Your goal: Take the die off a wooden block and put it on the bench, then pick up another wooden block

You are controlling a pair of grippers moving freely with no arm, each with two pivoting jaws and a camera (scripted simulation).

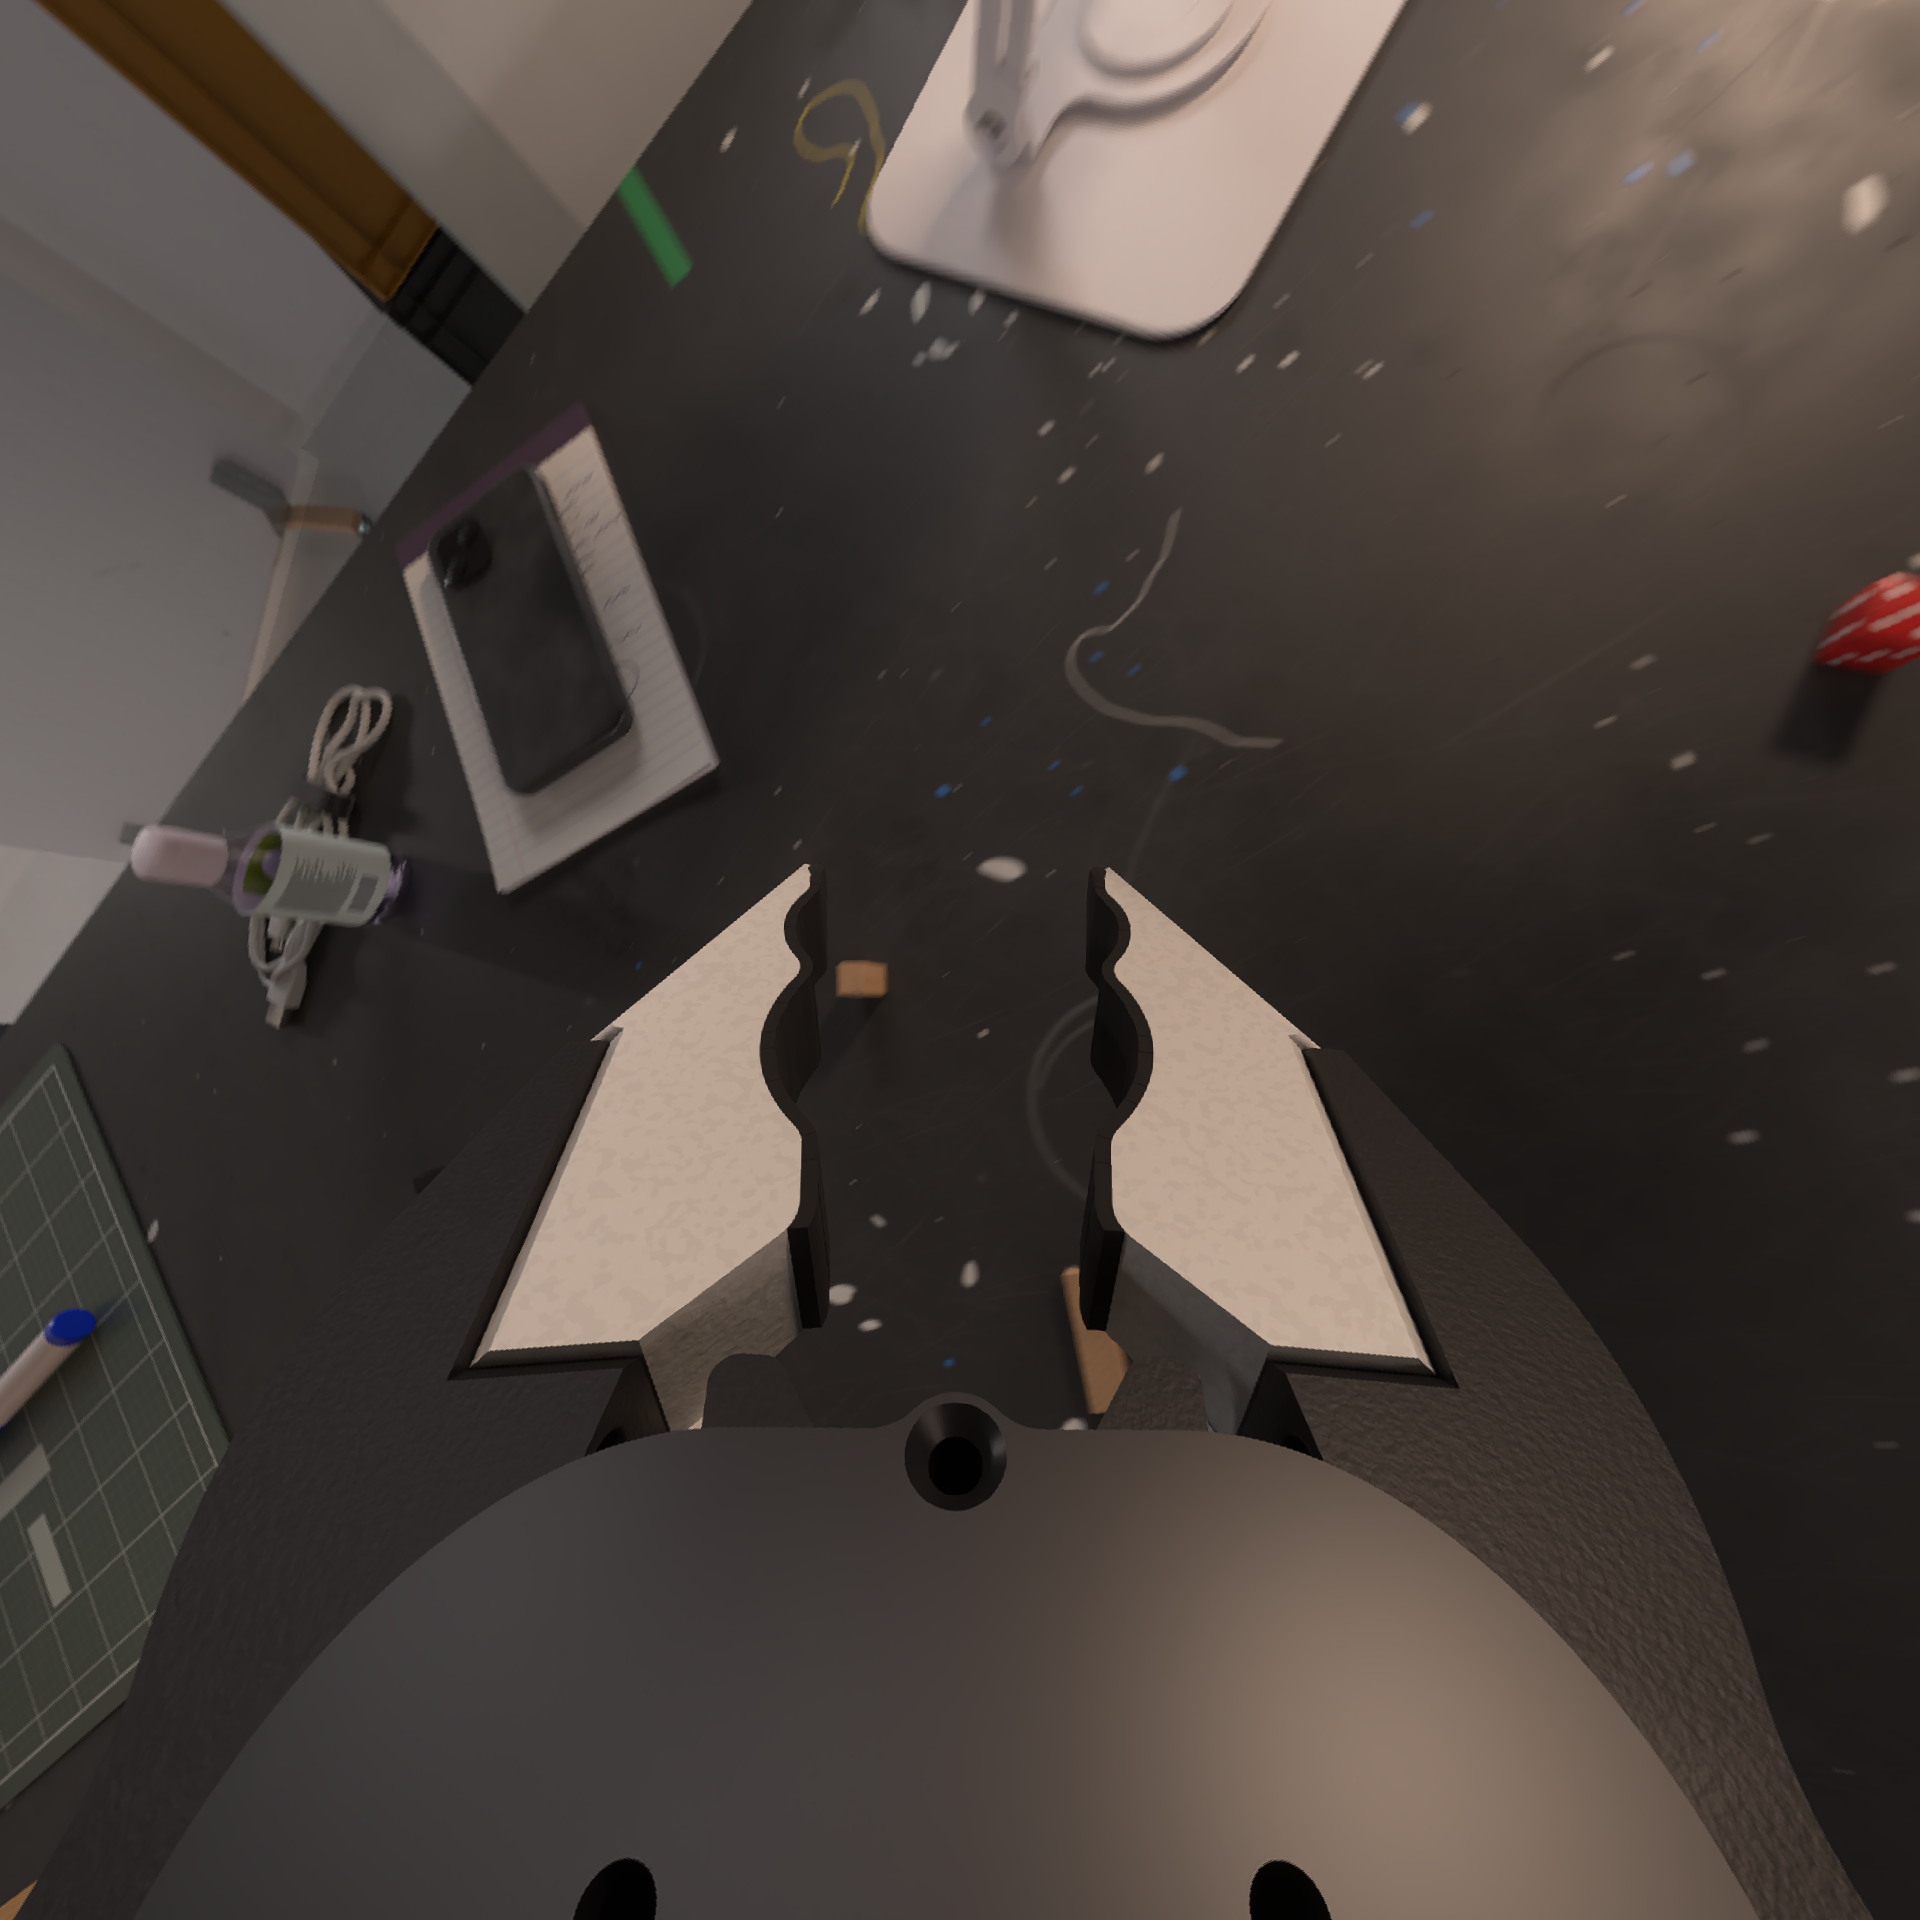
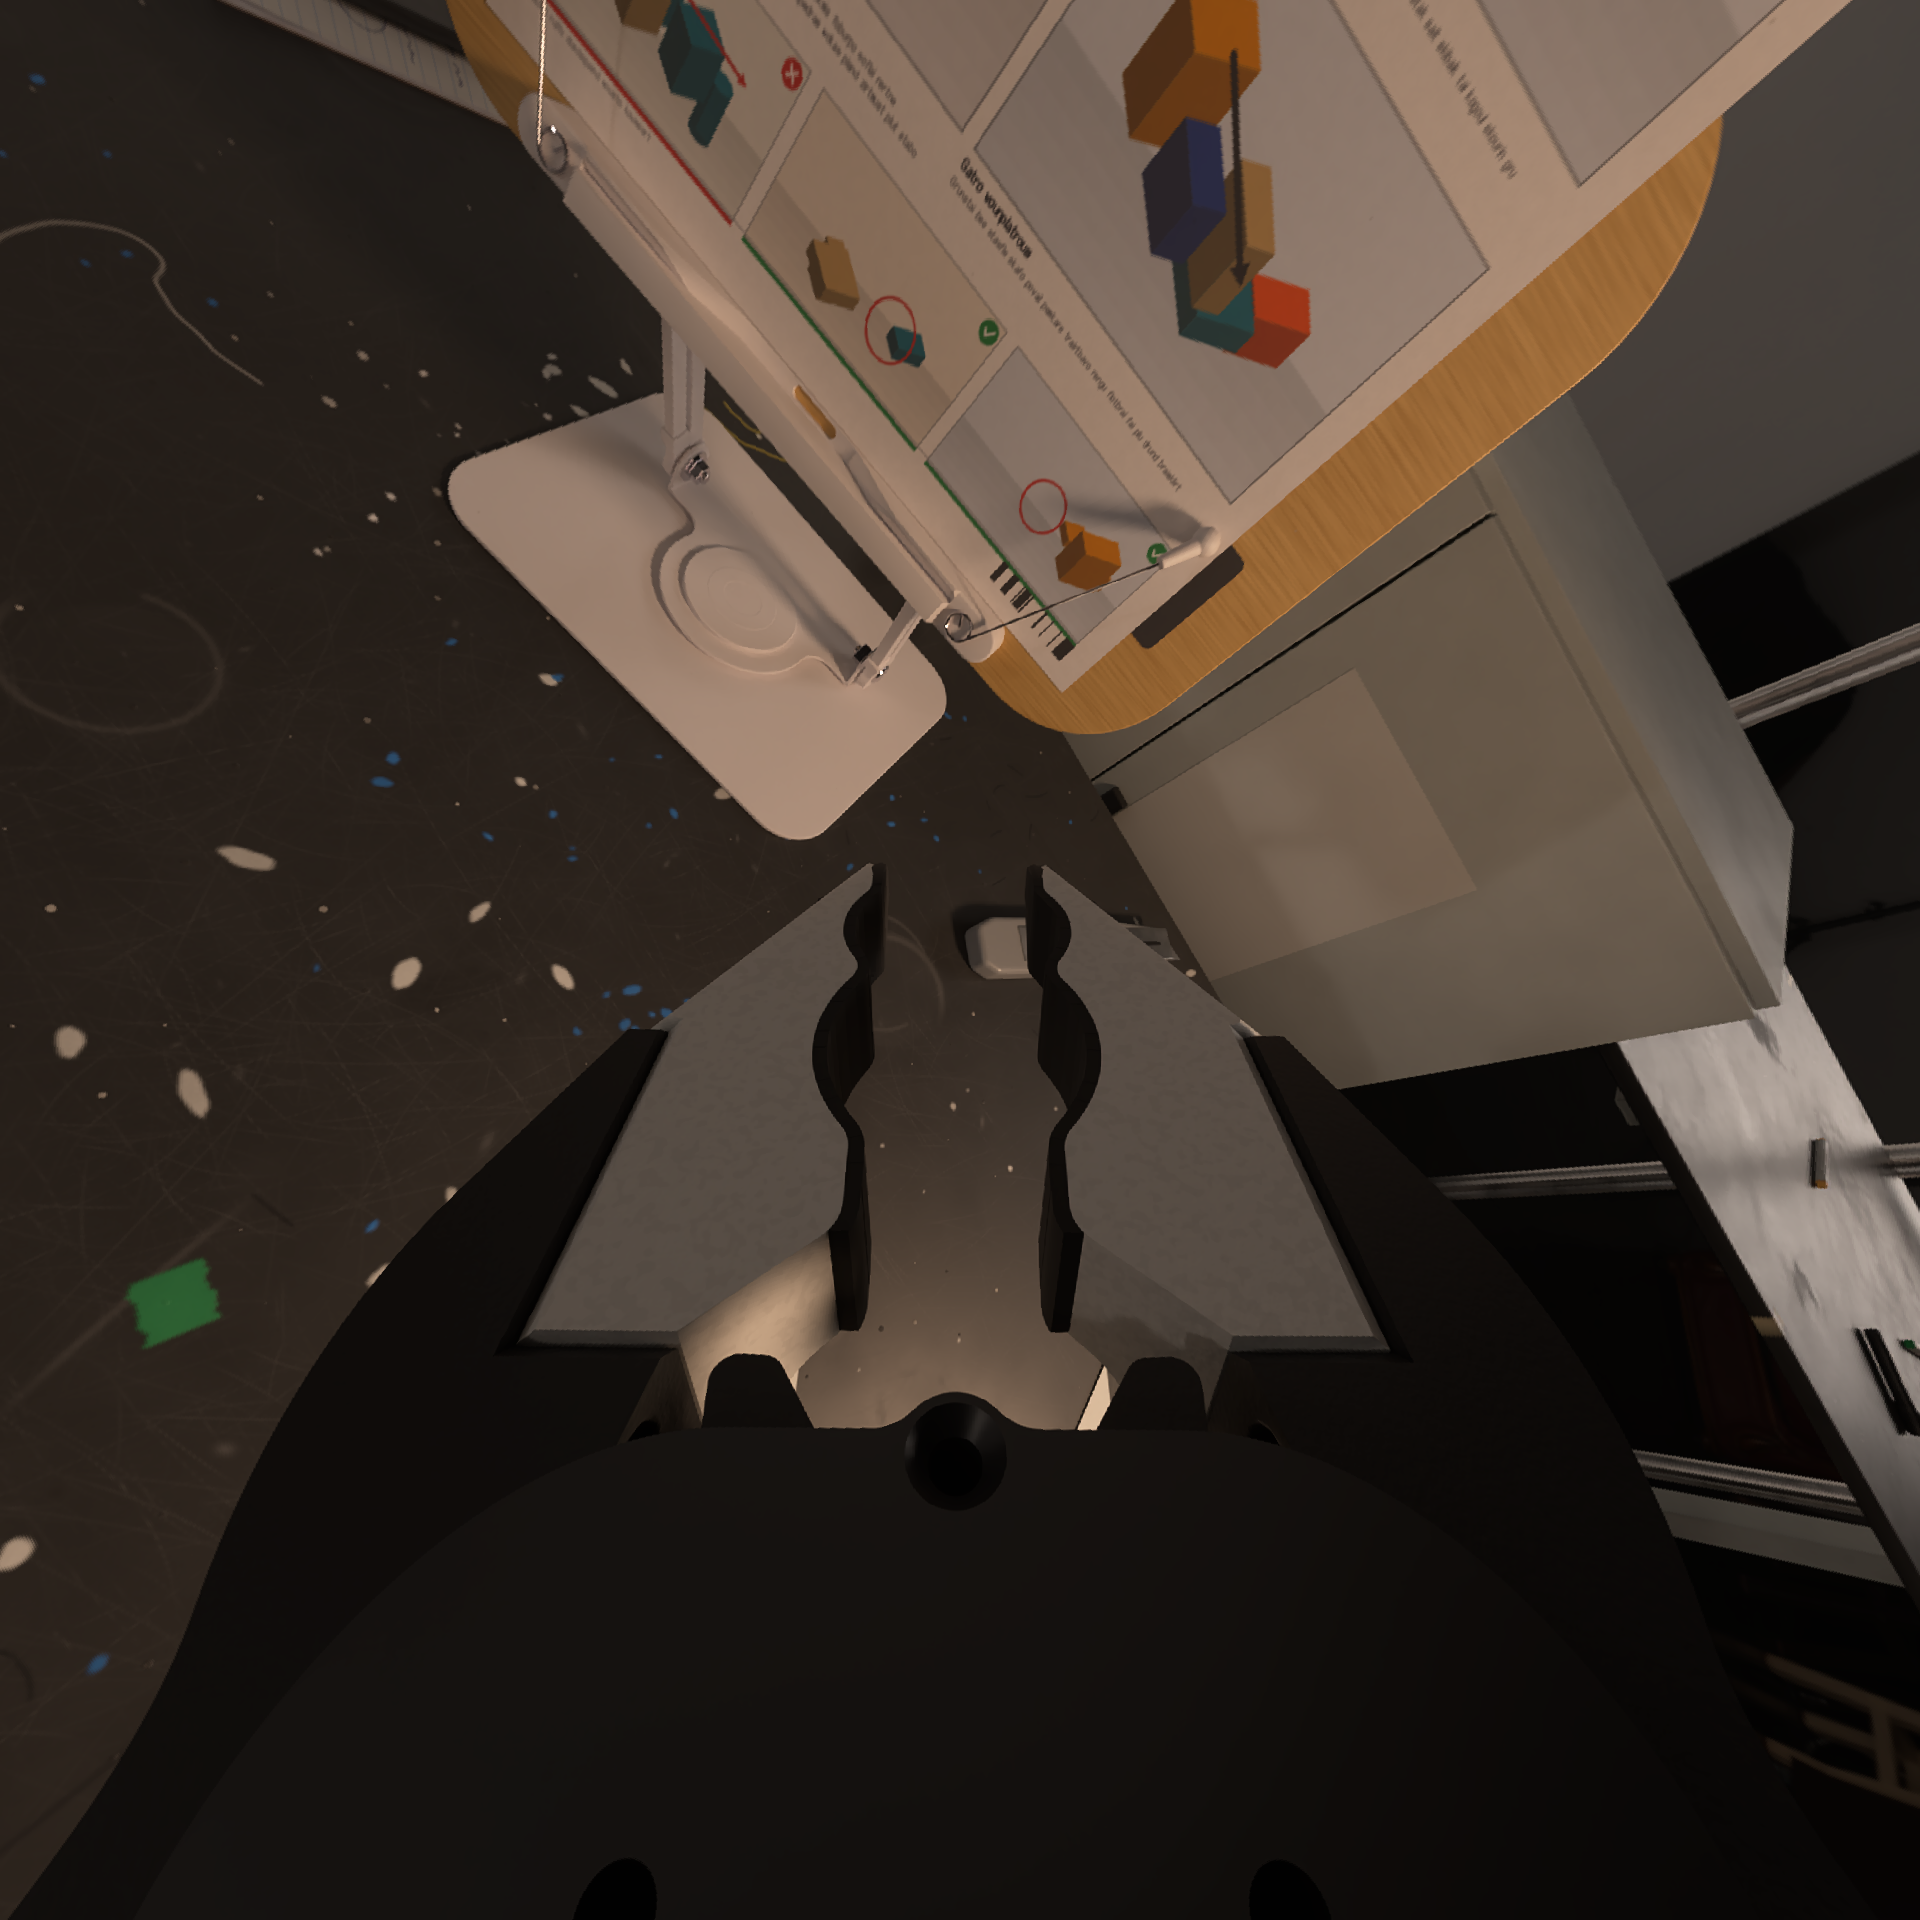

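Note:
In the left wrist view my left gripper (image 1: 956, 883) is open and empty above the dark speckled bench (image 1: 1351, 935). A small wooden block (image 1: 860, 979) lies on the bench below, just inside the left finger. A second wooden piece (image 1: 1093, 1351) shows near the base of the right finger, partly hidden. A red thing with white marks, which looks like the die (image 1: 1870, 634), sits at the far right edge on a dark shape. In the right wrist view my right gripper (image 2: 956, 873) is open more narrowly and empty. No block or die shows there.
Left wrist view: a phone on a notepad (image 1: 540, 634), a small bottle with a cable (image 1: 291, 862), a green cutting mat (image 1: 83, 1455) with a pen, a white stand base (image 1: 1122, 156). Right wrist view: the stand base (image 2: 707, 613), an instruction board (image 2: 1143, 260), a small white object (image 2: 992, 940), a cabinet (image 2: 1455, 831).

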